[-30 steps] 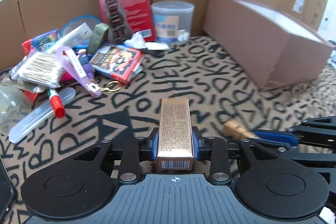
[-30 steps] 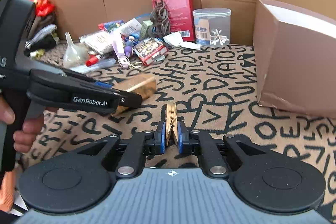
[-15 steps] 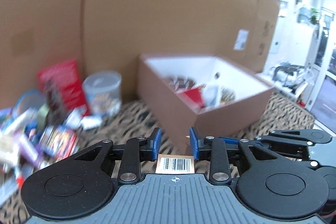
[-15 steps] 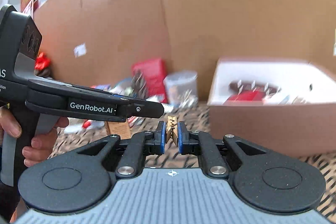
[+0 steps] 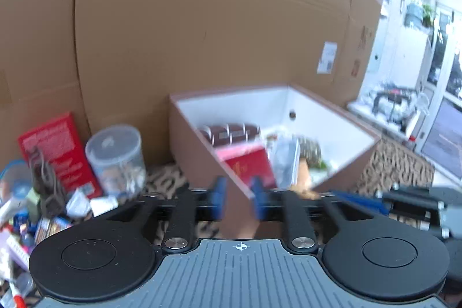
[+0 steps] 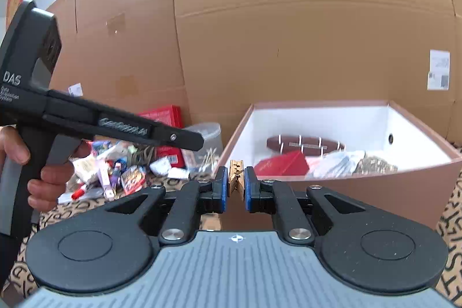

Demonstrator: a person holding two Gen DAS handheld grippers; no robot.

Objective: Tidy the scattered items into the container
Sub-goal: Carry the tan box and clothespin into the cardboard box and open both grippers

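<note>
Clutter [image 6: 121, 172] is lying at the far left against the cardboard wall [image 6: 288, 33]: a red box [image 5: 57, 149], a clear lidded tub [image 5: 115, 155], a red-capped marker [image 6: 79, 194] and small packets, all of it waiting on the patterned mat [image 6: 450, 221]. We are watching the left gripper [image 5: 238, 197] next, held by a hand [image 6: 43, 172]; its jaws are opening and nothing is sitting between the blue pads now. A tan, blurred shape just past them at the box's near corner may be the carton dropping in, though the smear is too heavy for us to be sure. Moving right, the right gripper [image 6: 234, 188] is clamping a wooden clothespin [image 6: 236, 176] upright between its pads, just short of the container's near-left corner. We are judging the pin to be light, stiff and a little slick along its flat sides, with a spring that could flip it if squeezed near the tail, so gripping across the flat faces near the middle, as here, is looking sound. Furthest right, the container [image 6: 346, 192] is standing open, white inside, already holding a brown football-shaped item [image 6: 303, 145], a red packet [image 6: 284, 163] and some bagged things.
</note>
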